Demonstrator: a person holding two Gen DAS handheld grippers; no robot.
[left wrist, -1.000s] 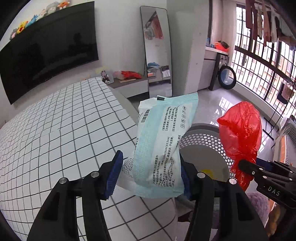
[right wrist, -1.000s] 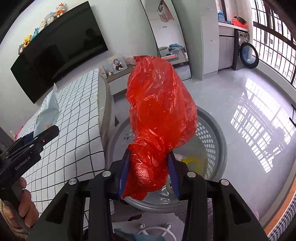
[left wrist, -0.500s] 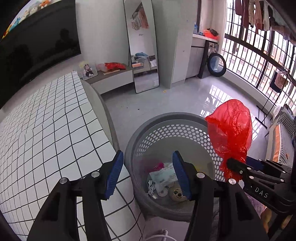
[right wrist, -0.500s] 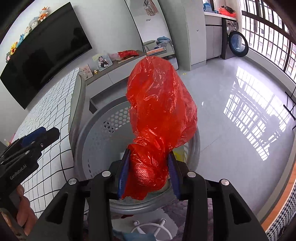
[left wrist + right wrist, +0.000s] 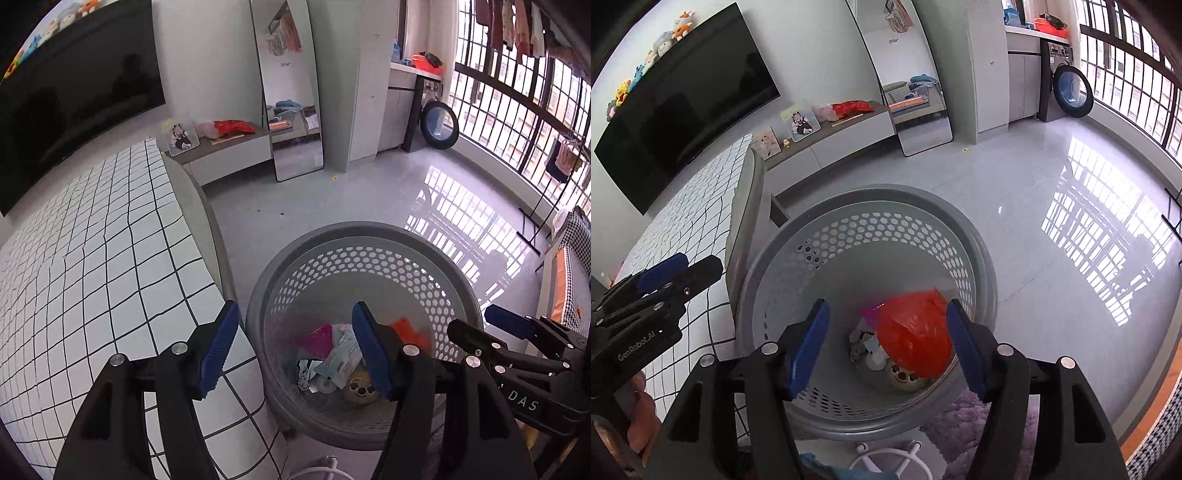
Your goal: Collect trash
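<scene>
Two claws, left claw [image 5: 295, 350] and right claw [image 5: 886, 343], both released, crumpled red bag [image 5: 916, 332] (glossy) in grey basket [image 5: 849, 229]

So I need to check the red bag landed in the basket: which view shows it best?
The right wrist view: the red bag lies in the basket, in plain sight between the open fingers. In the left wrist view only an orange-red scrap shows behind the finger.

TV [image 5: 687, 110] on wall | mirror [image 5: 288, 92] leaning | washer [image 5: 1067, 92] by window | checkered bed [image 5: 92, 258]
</scene>
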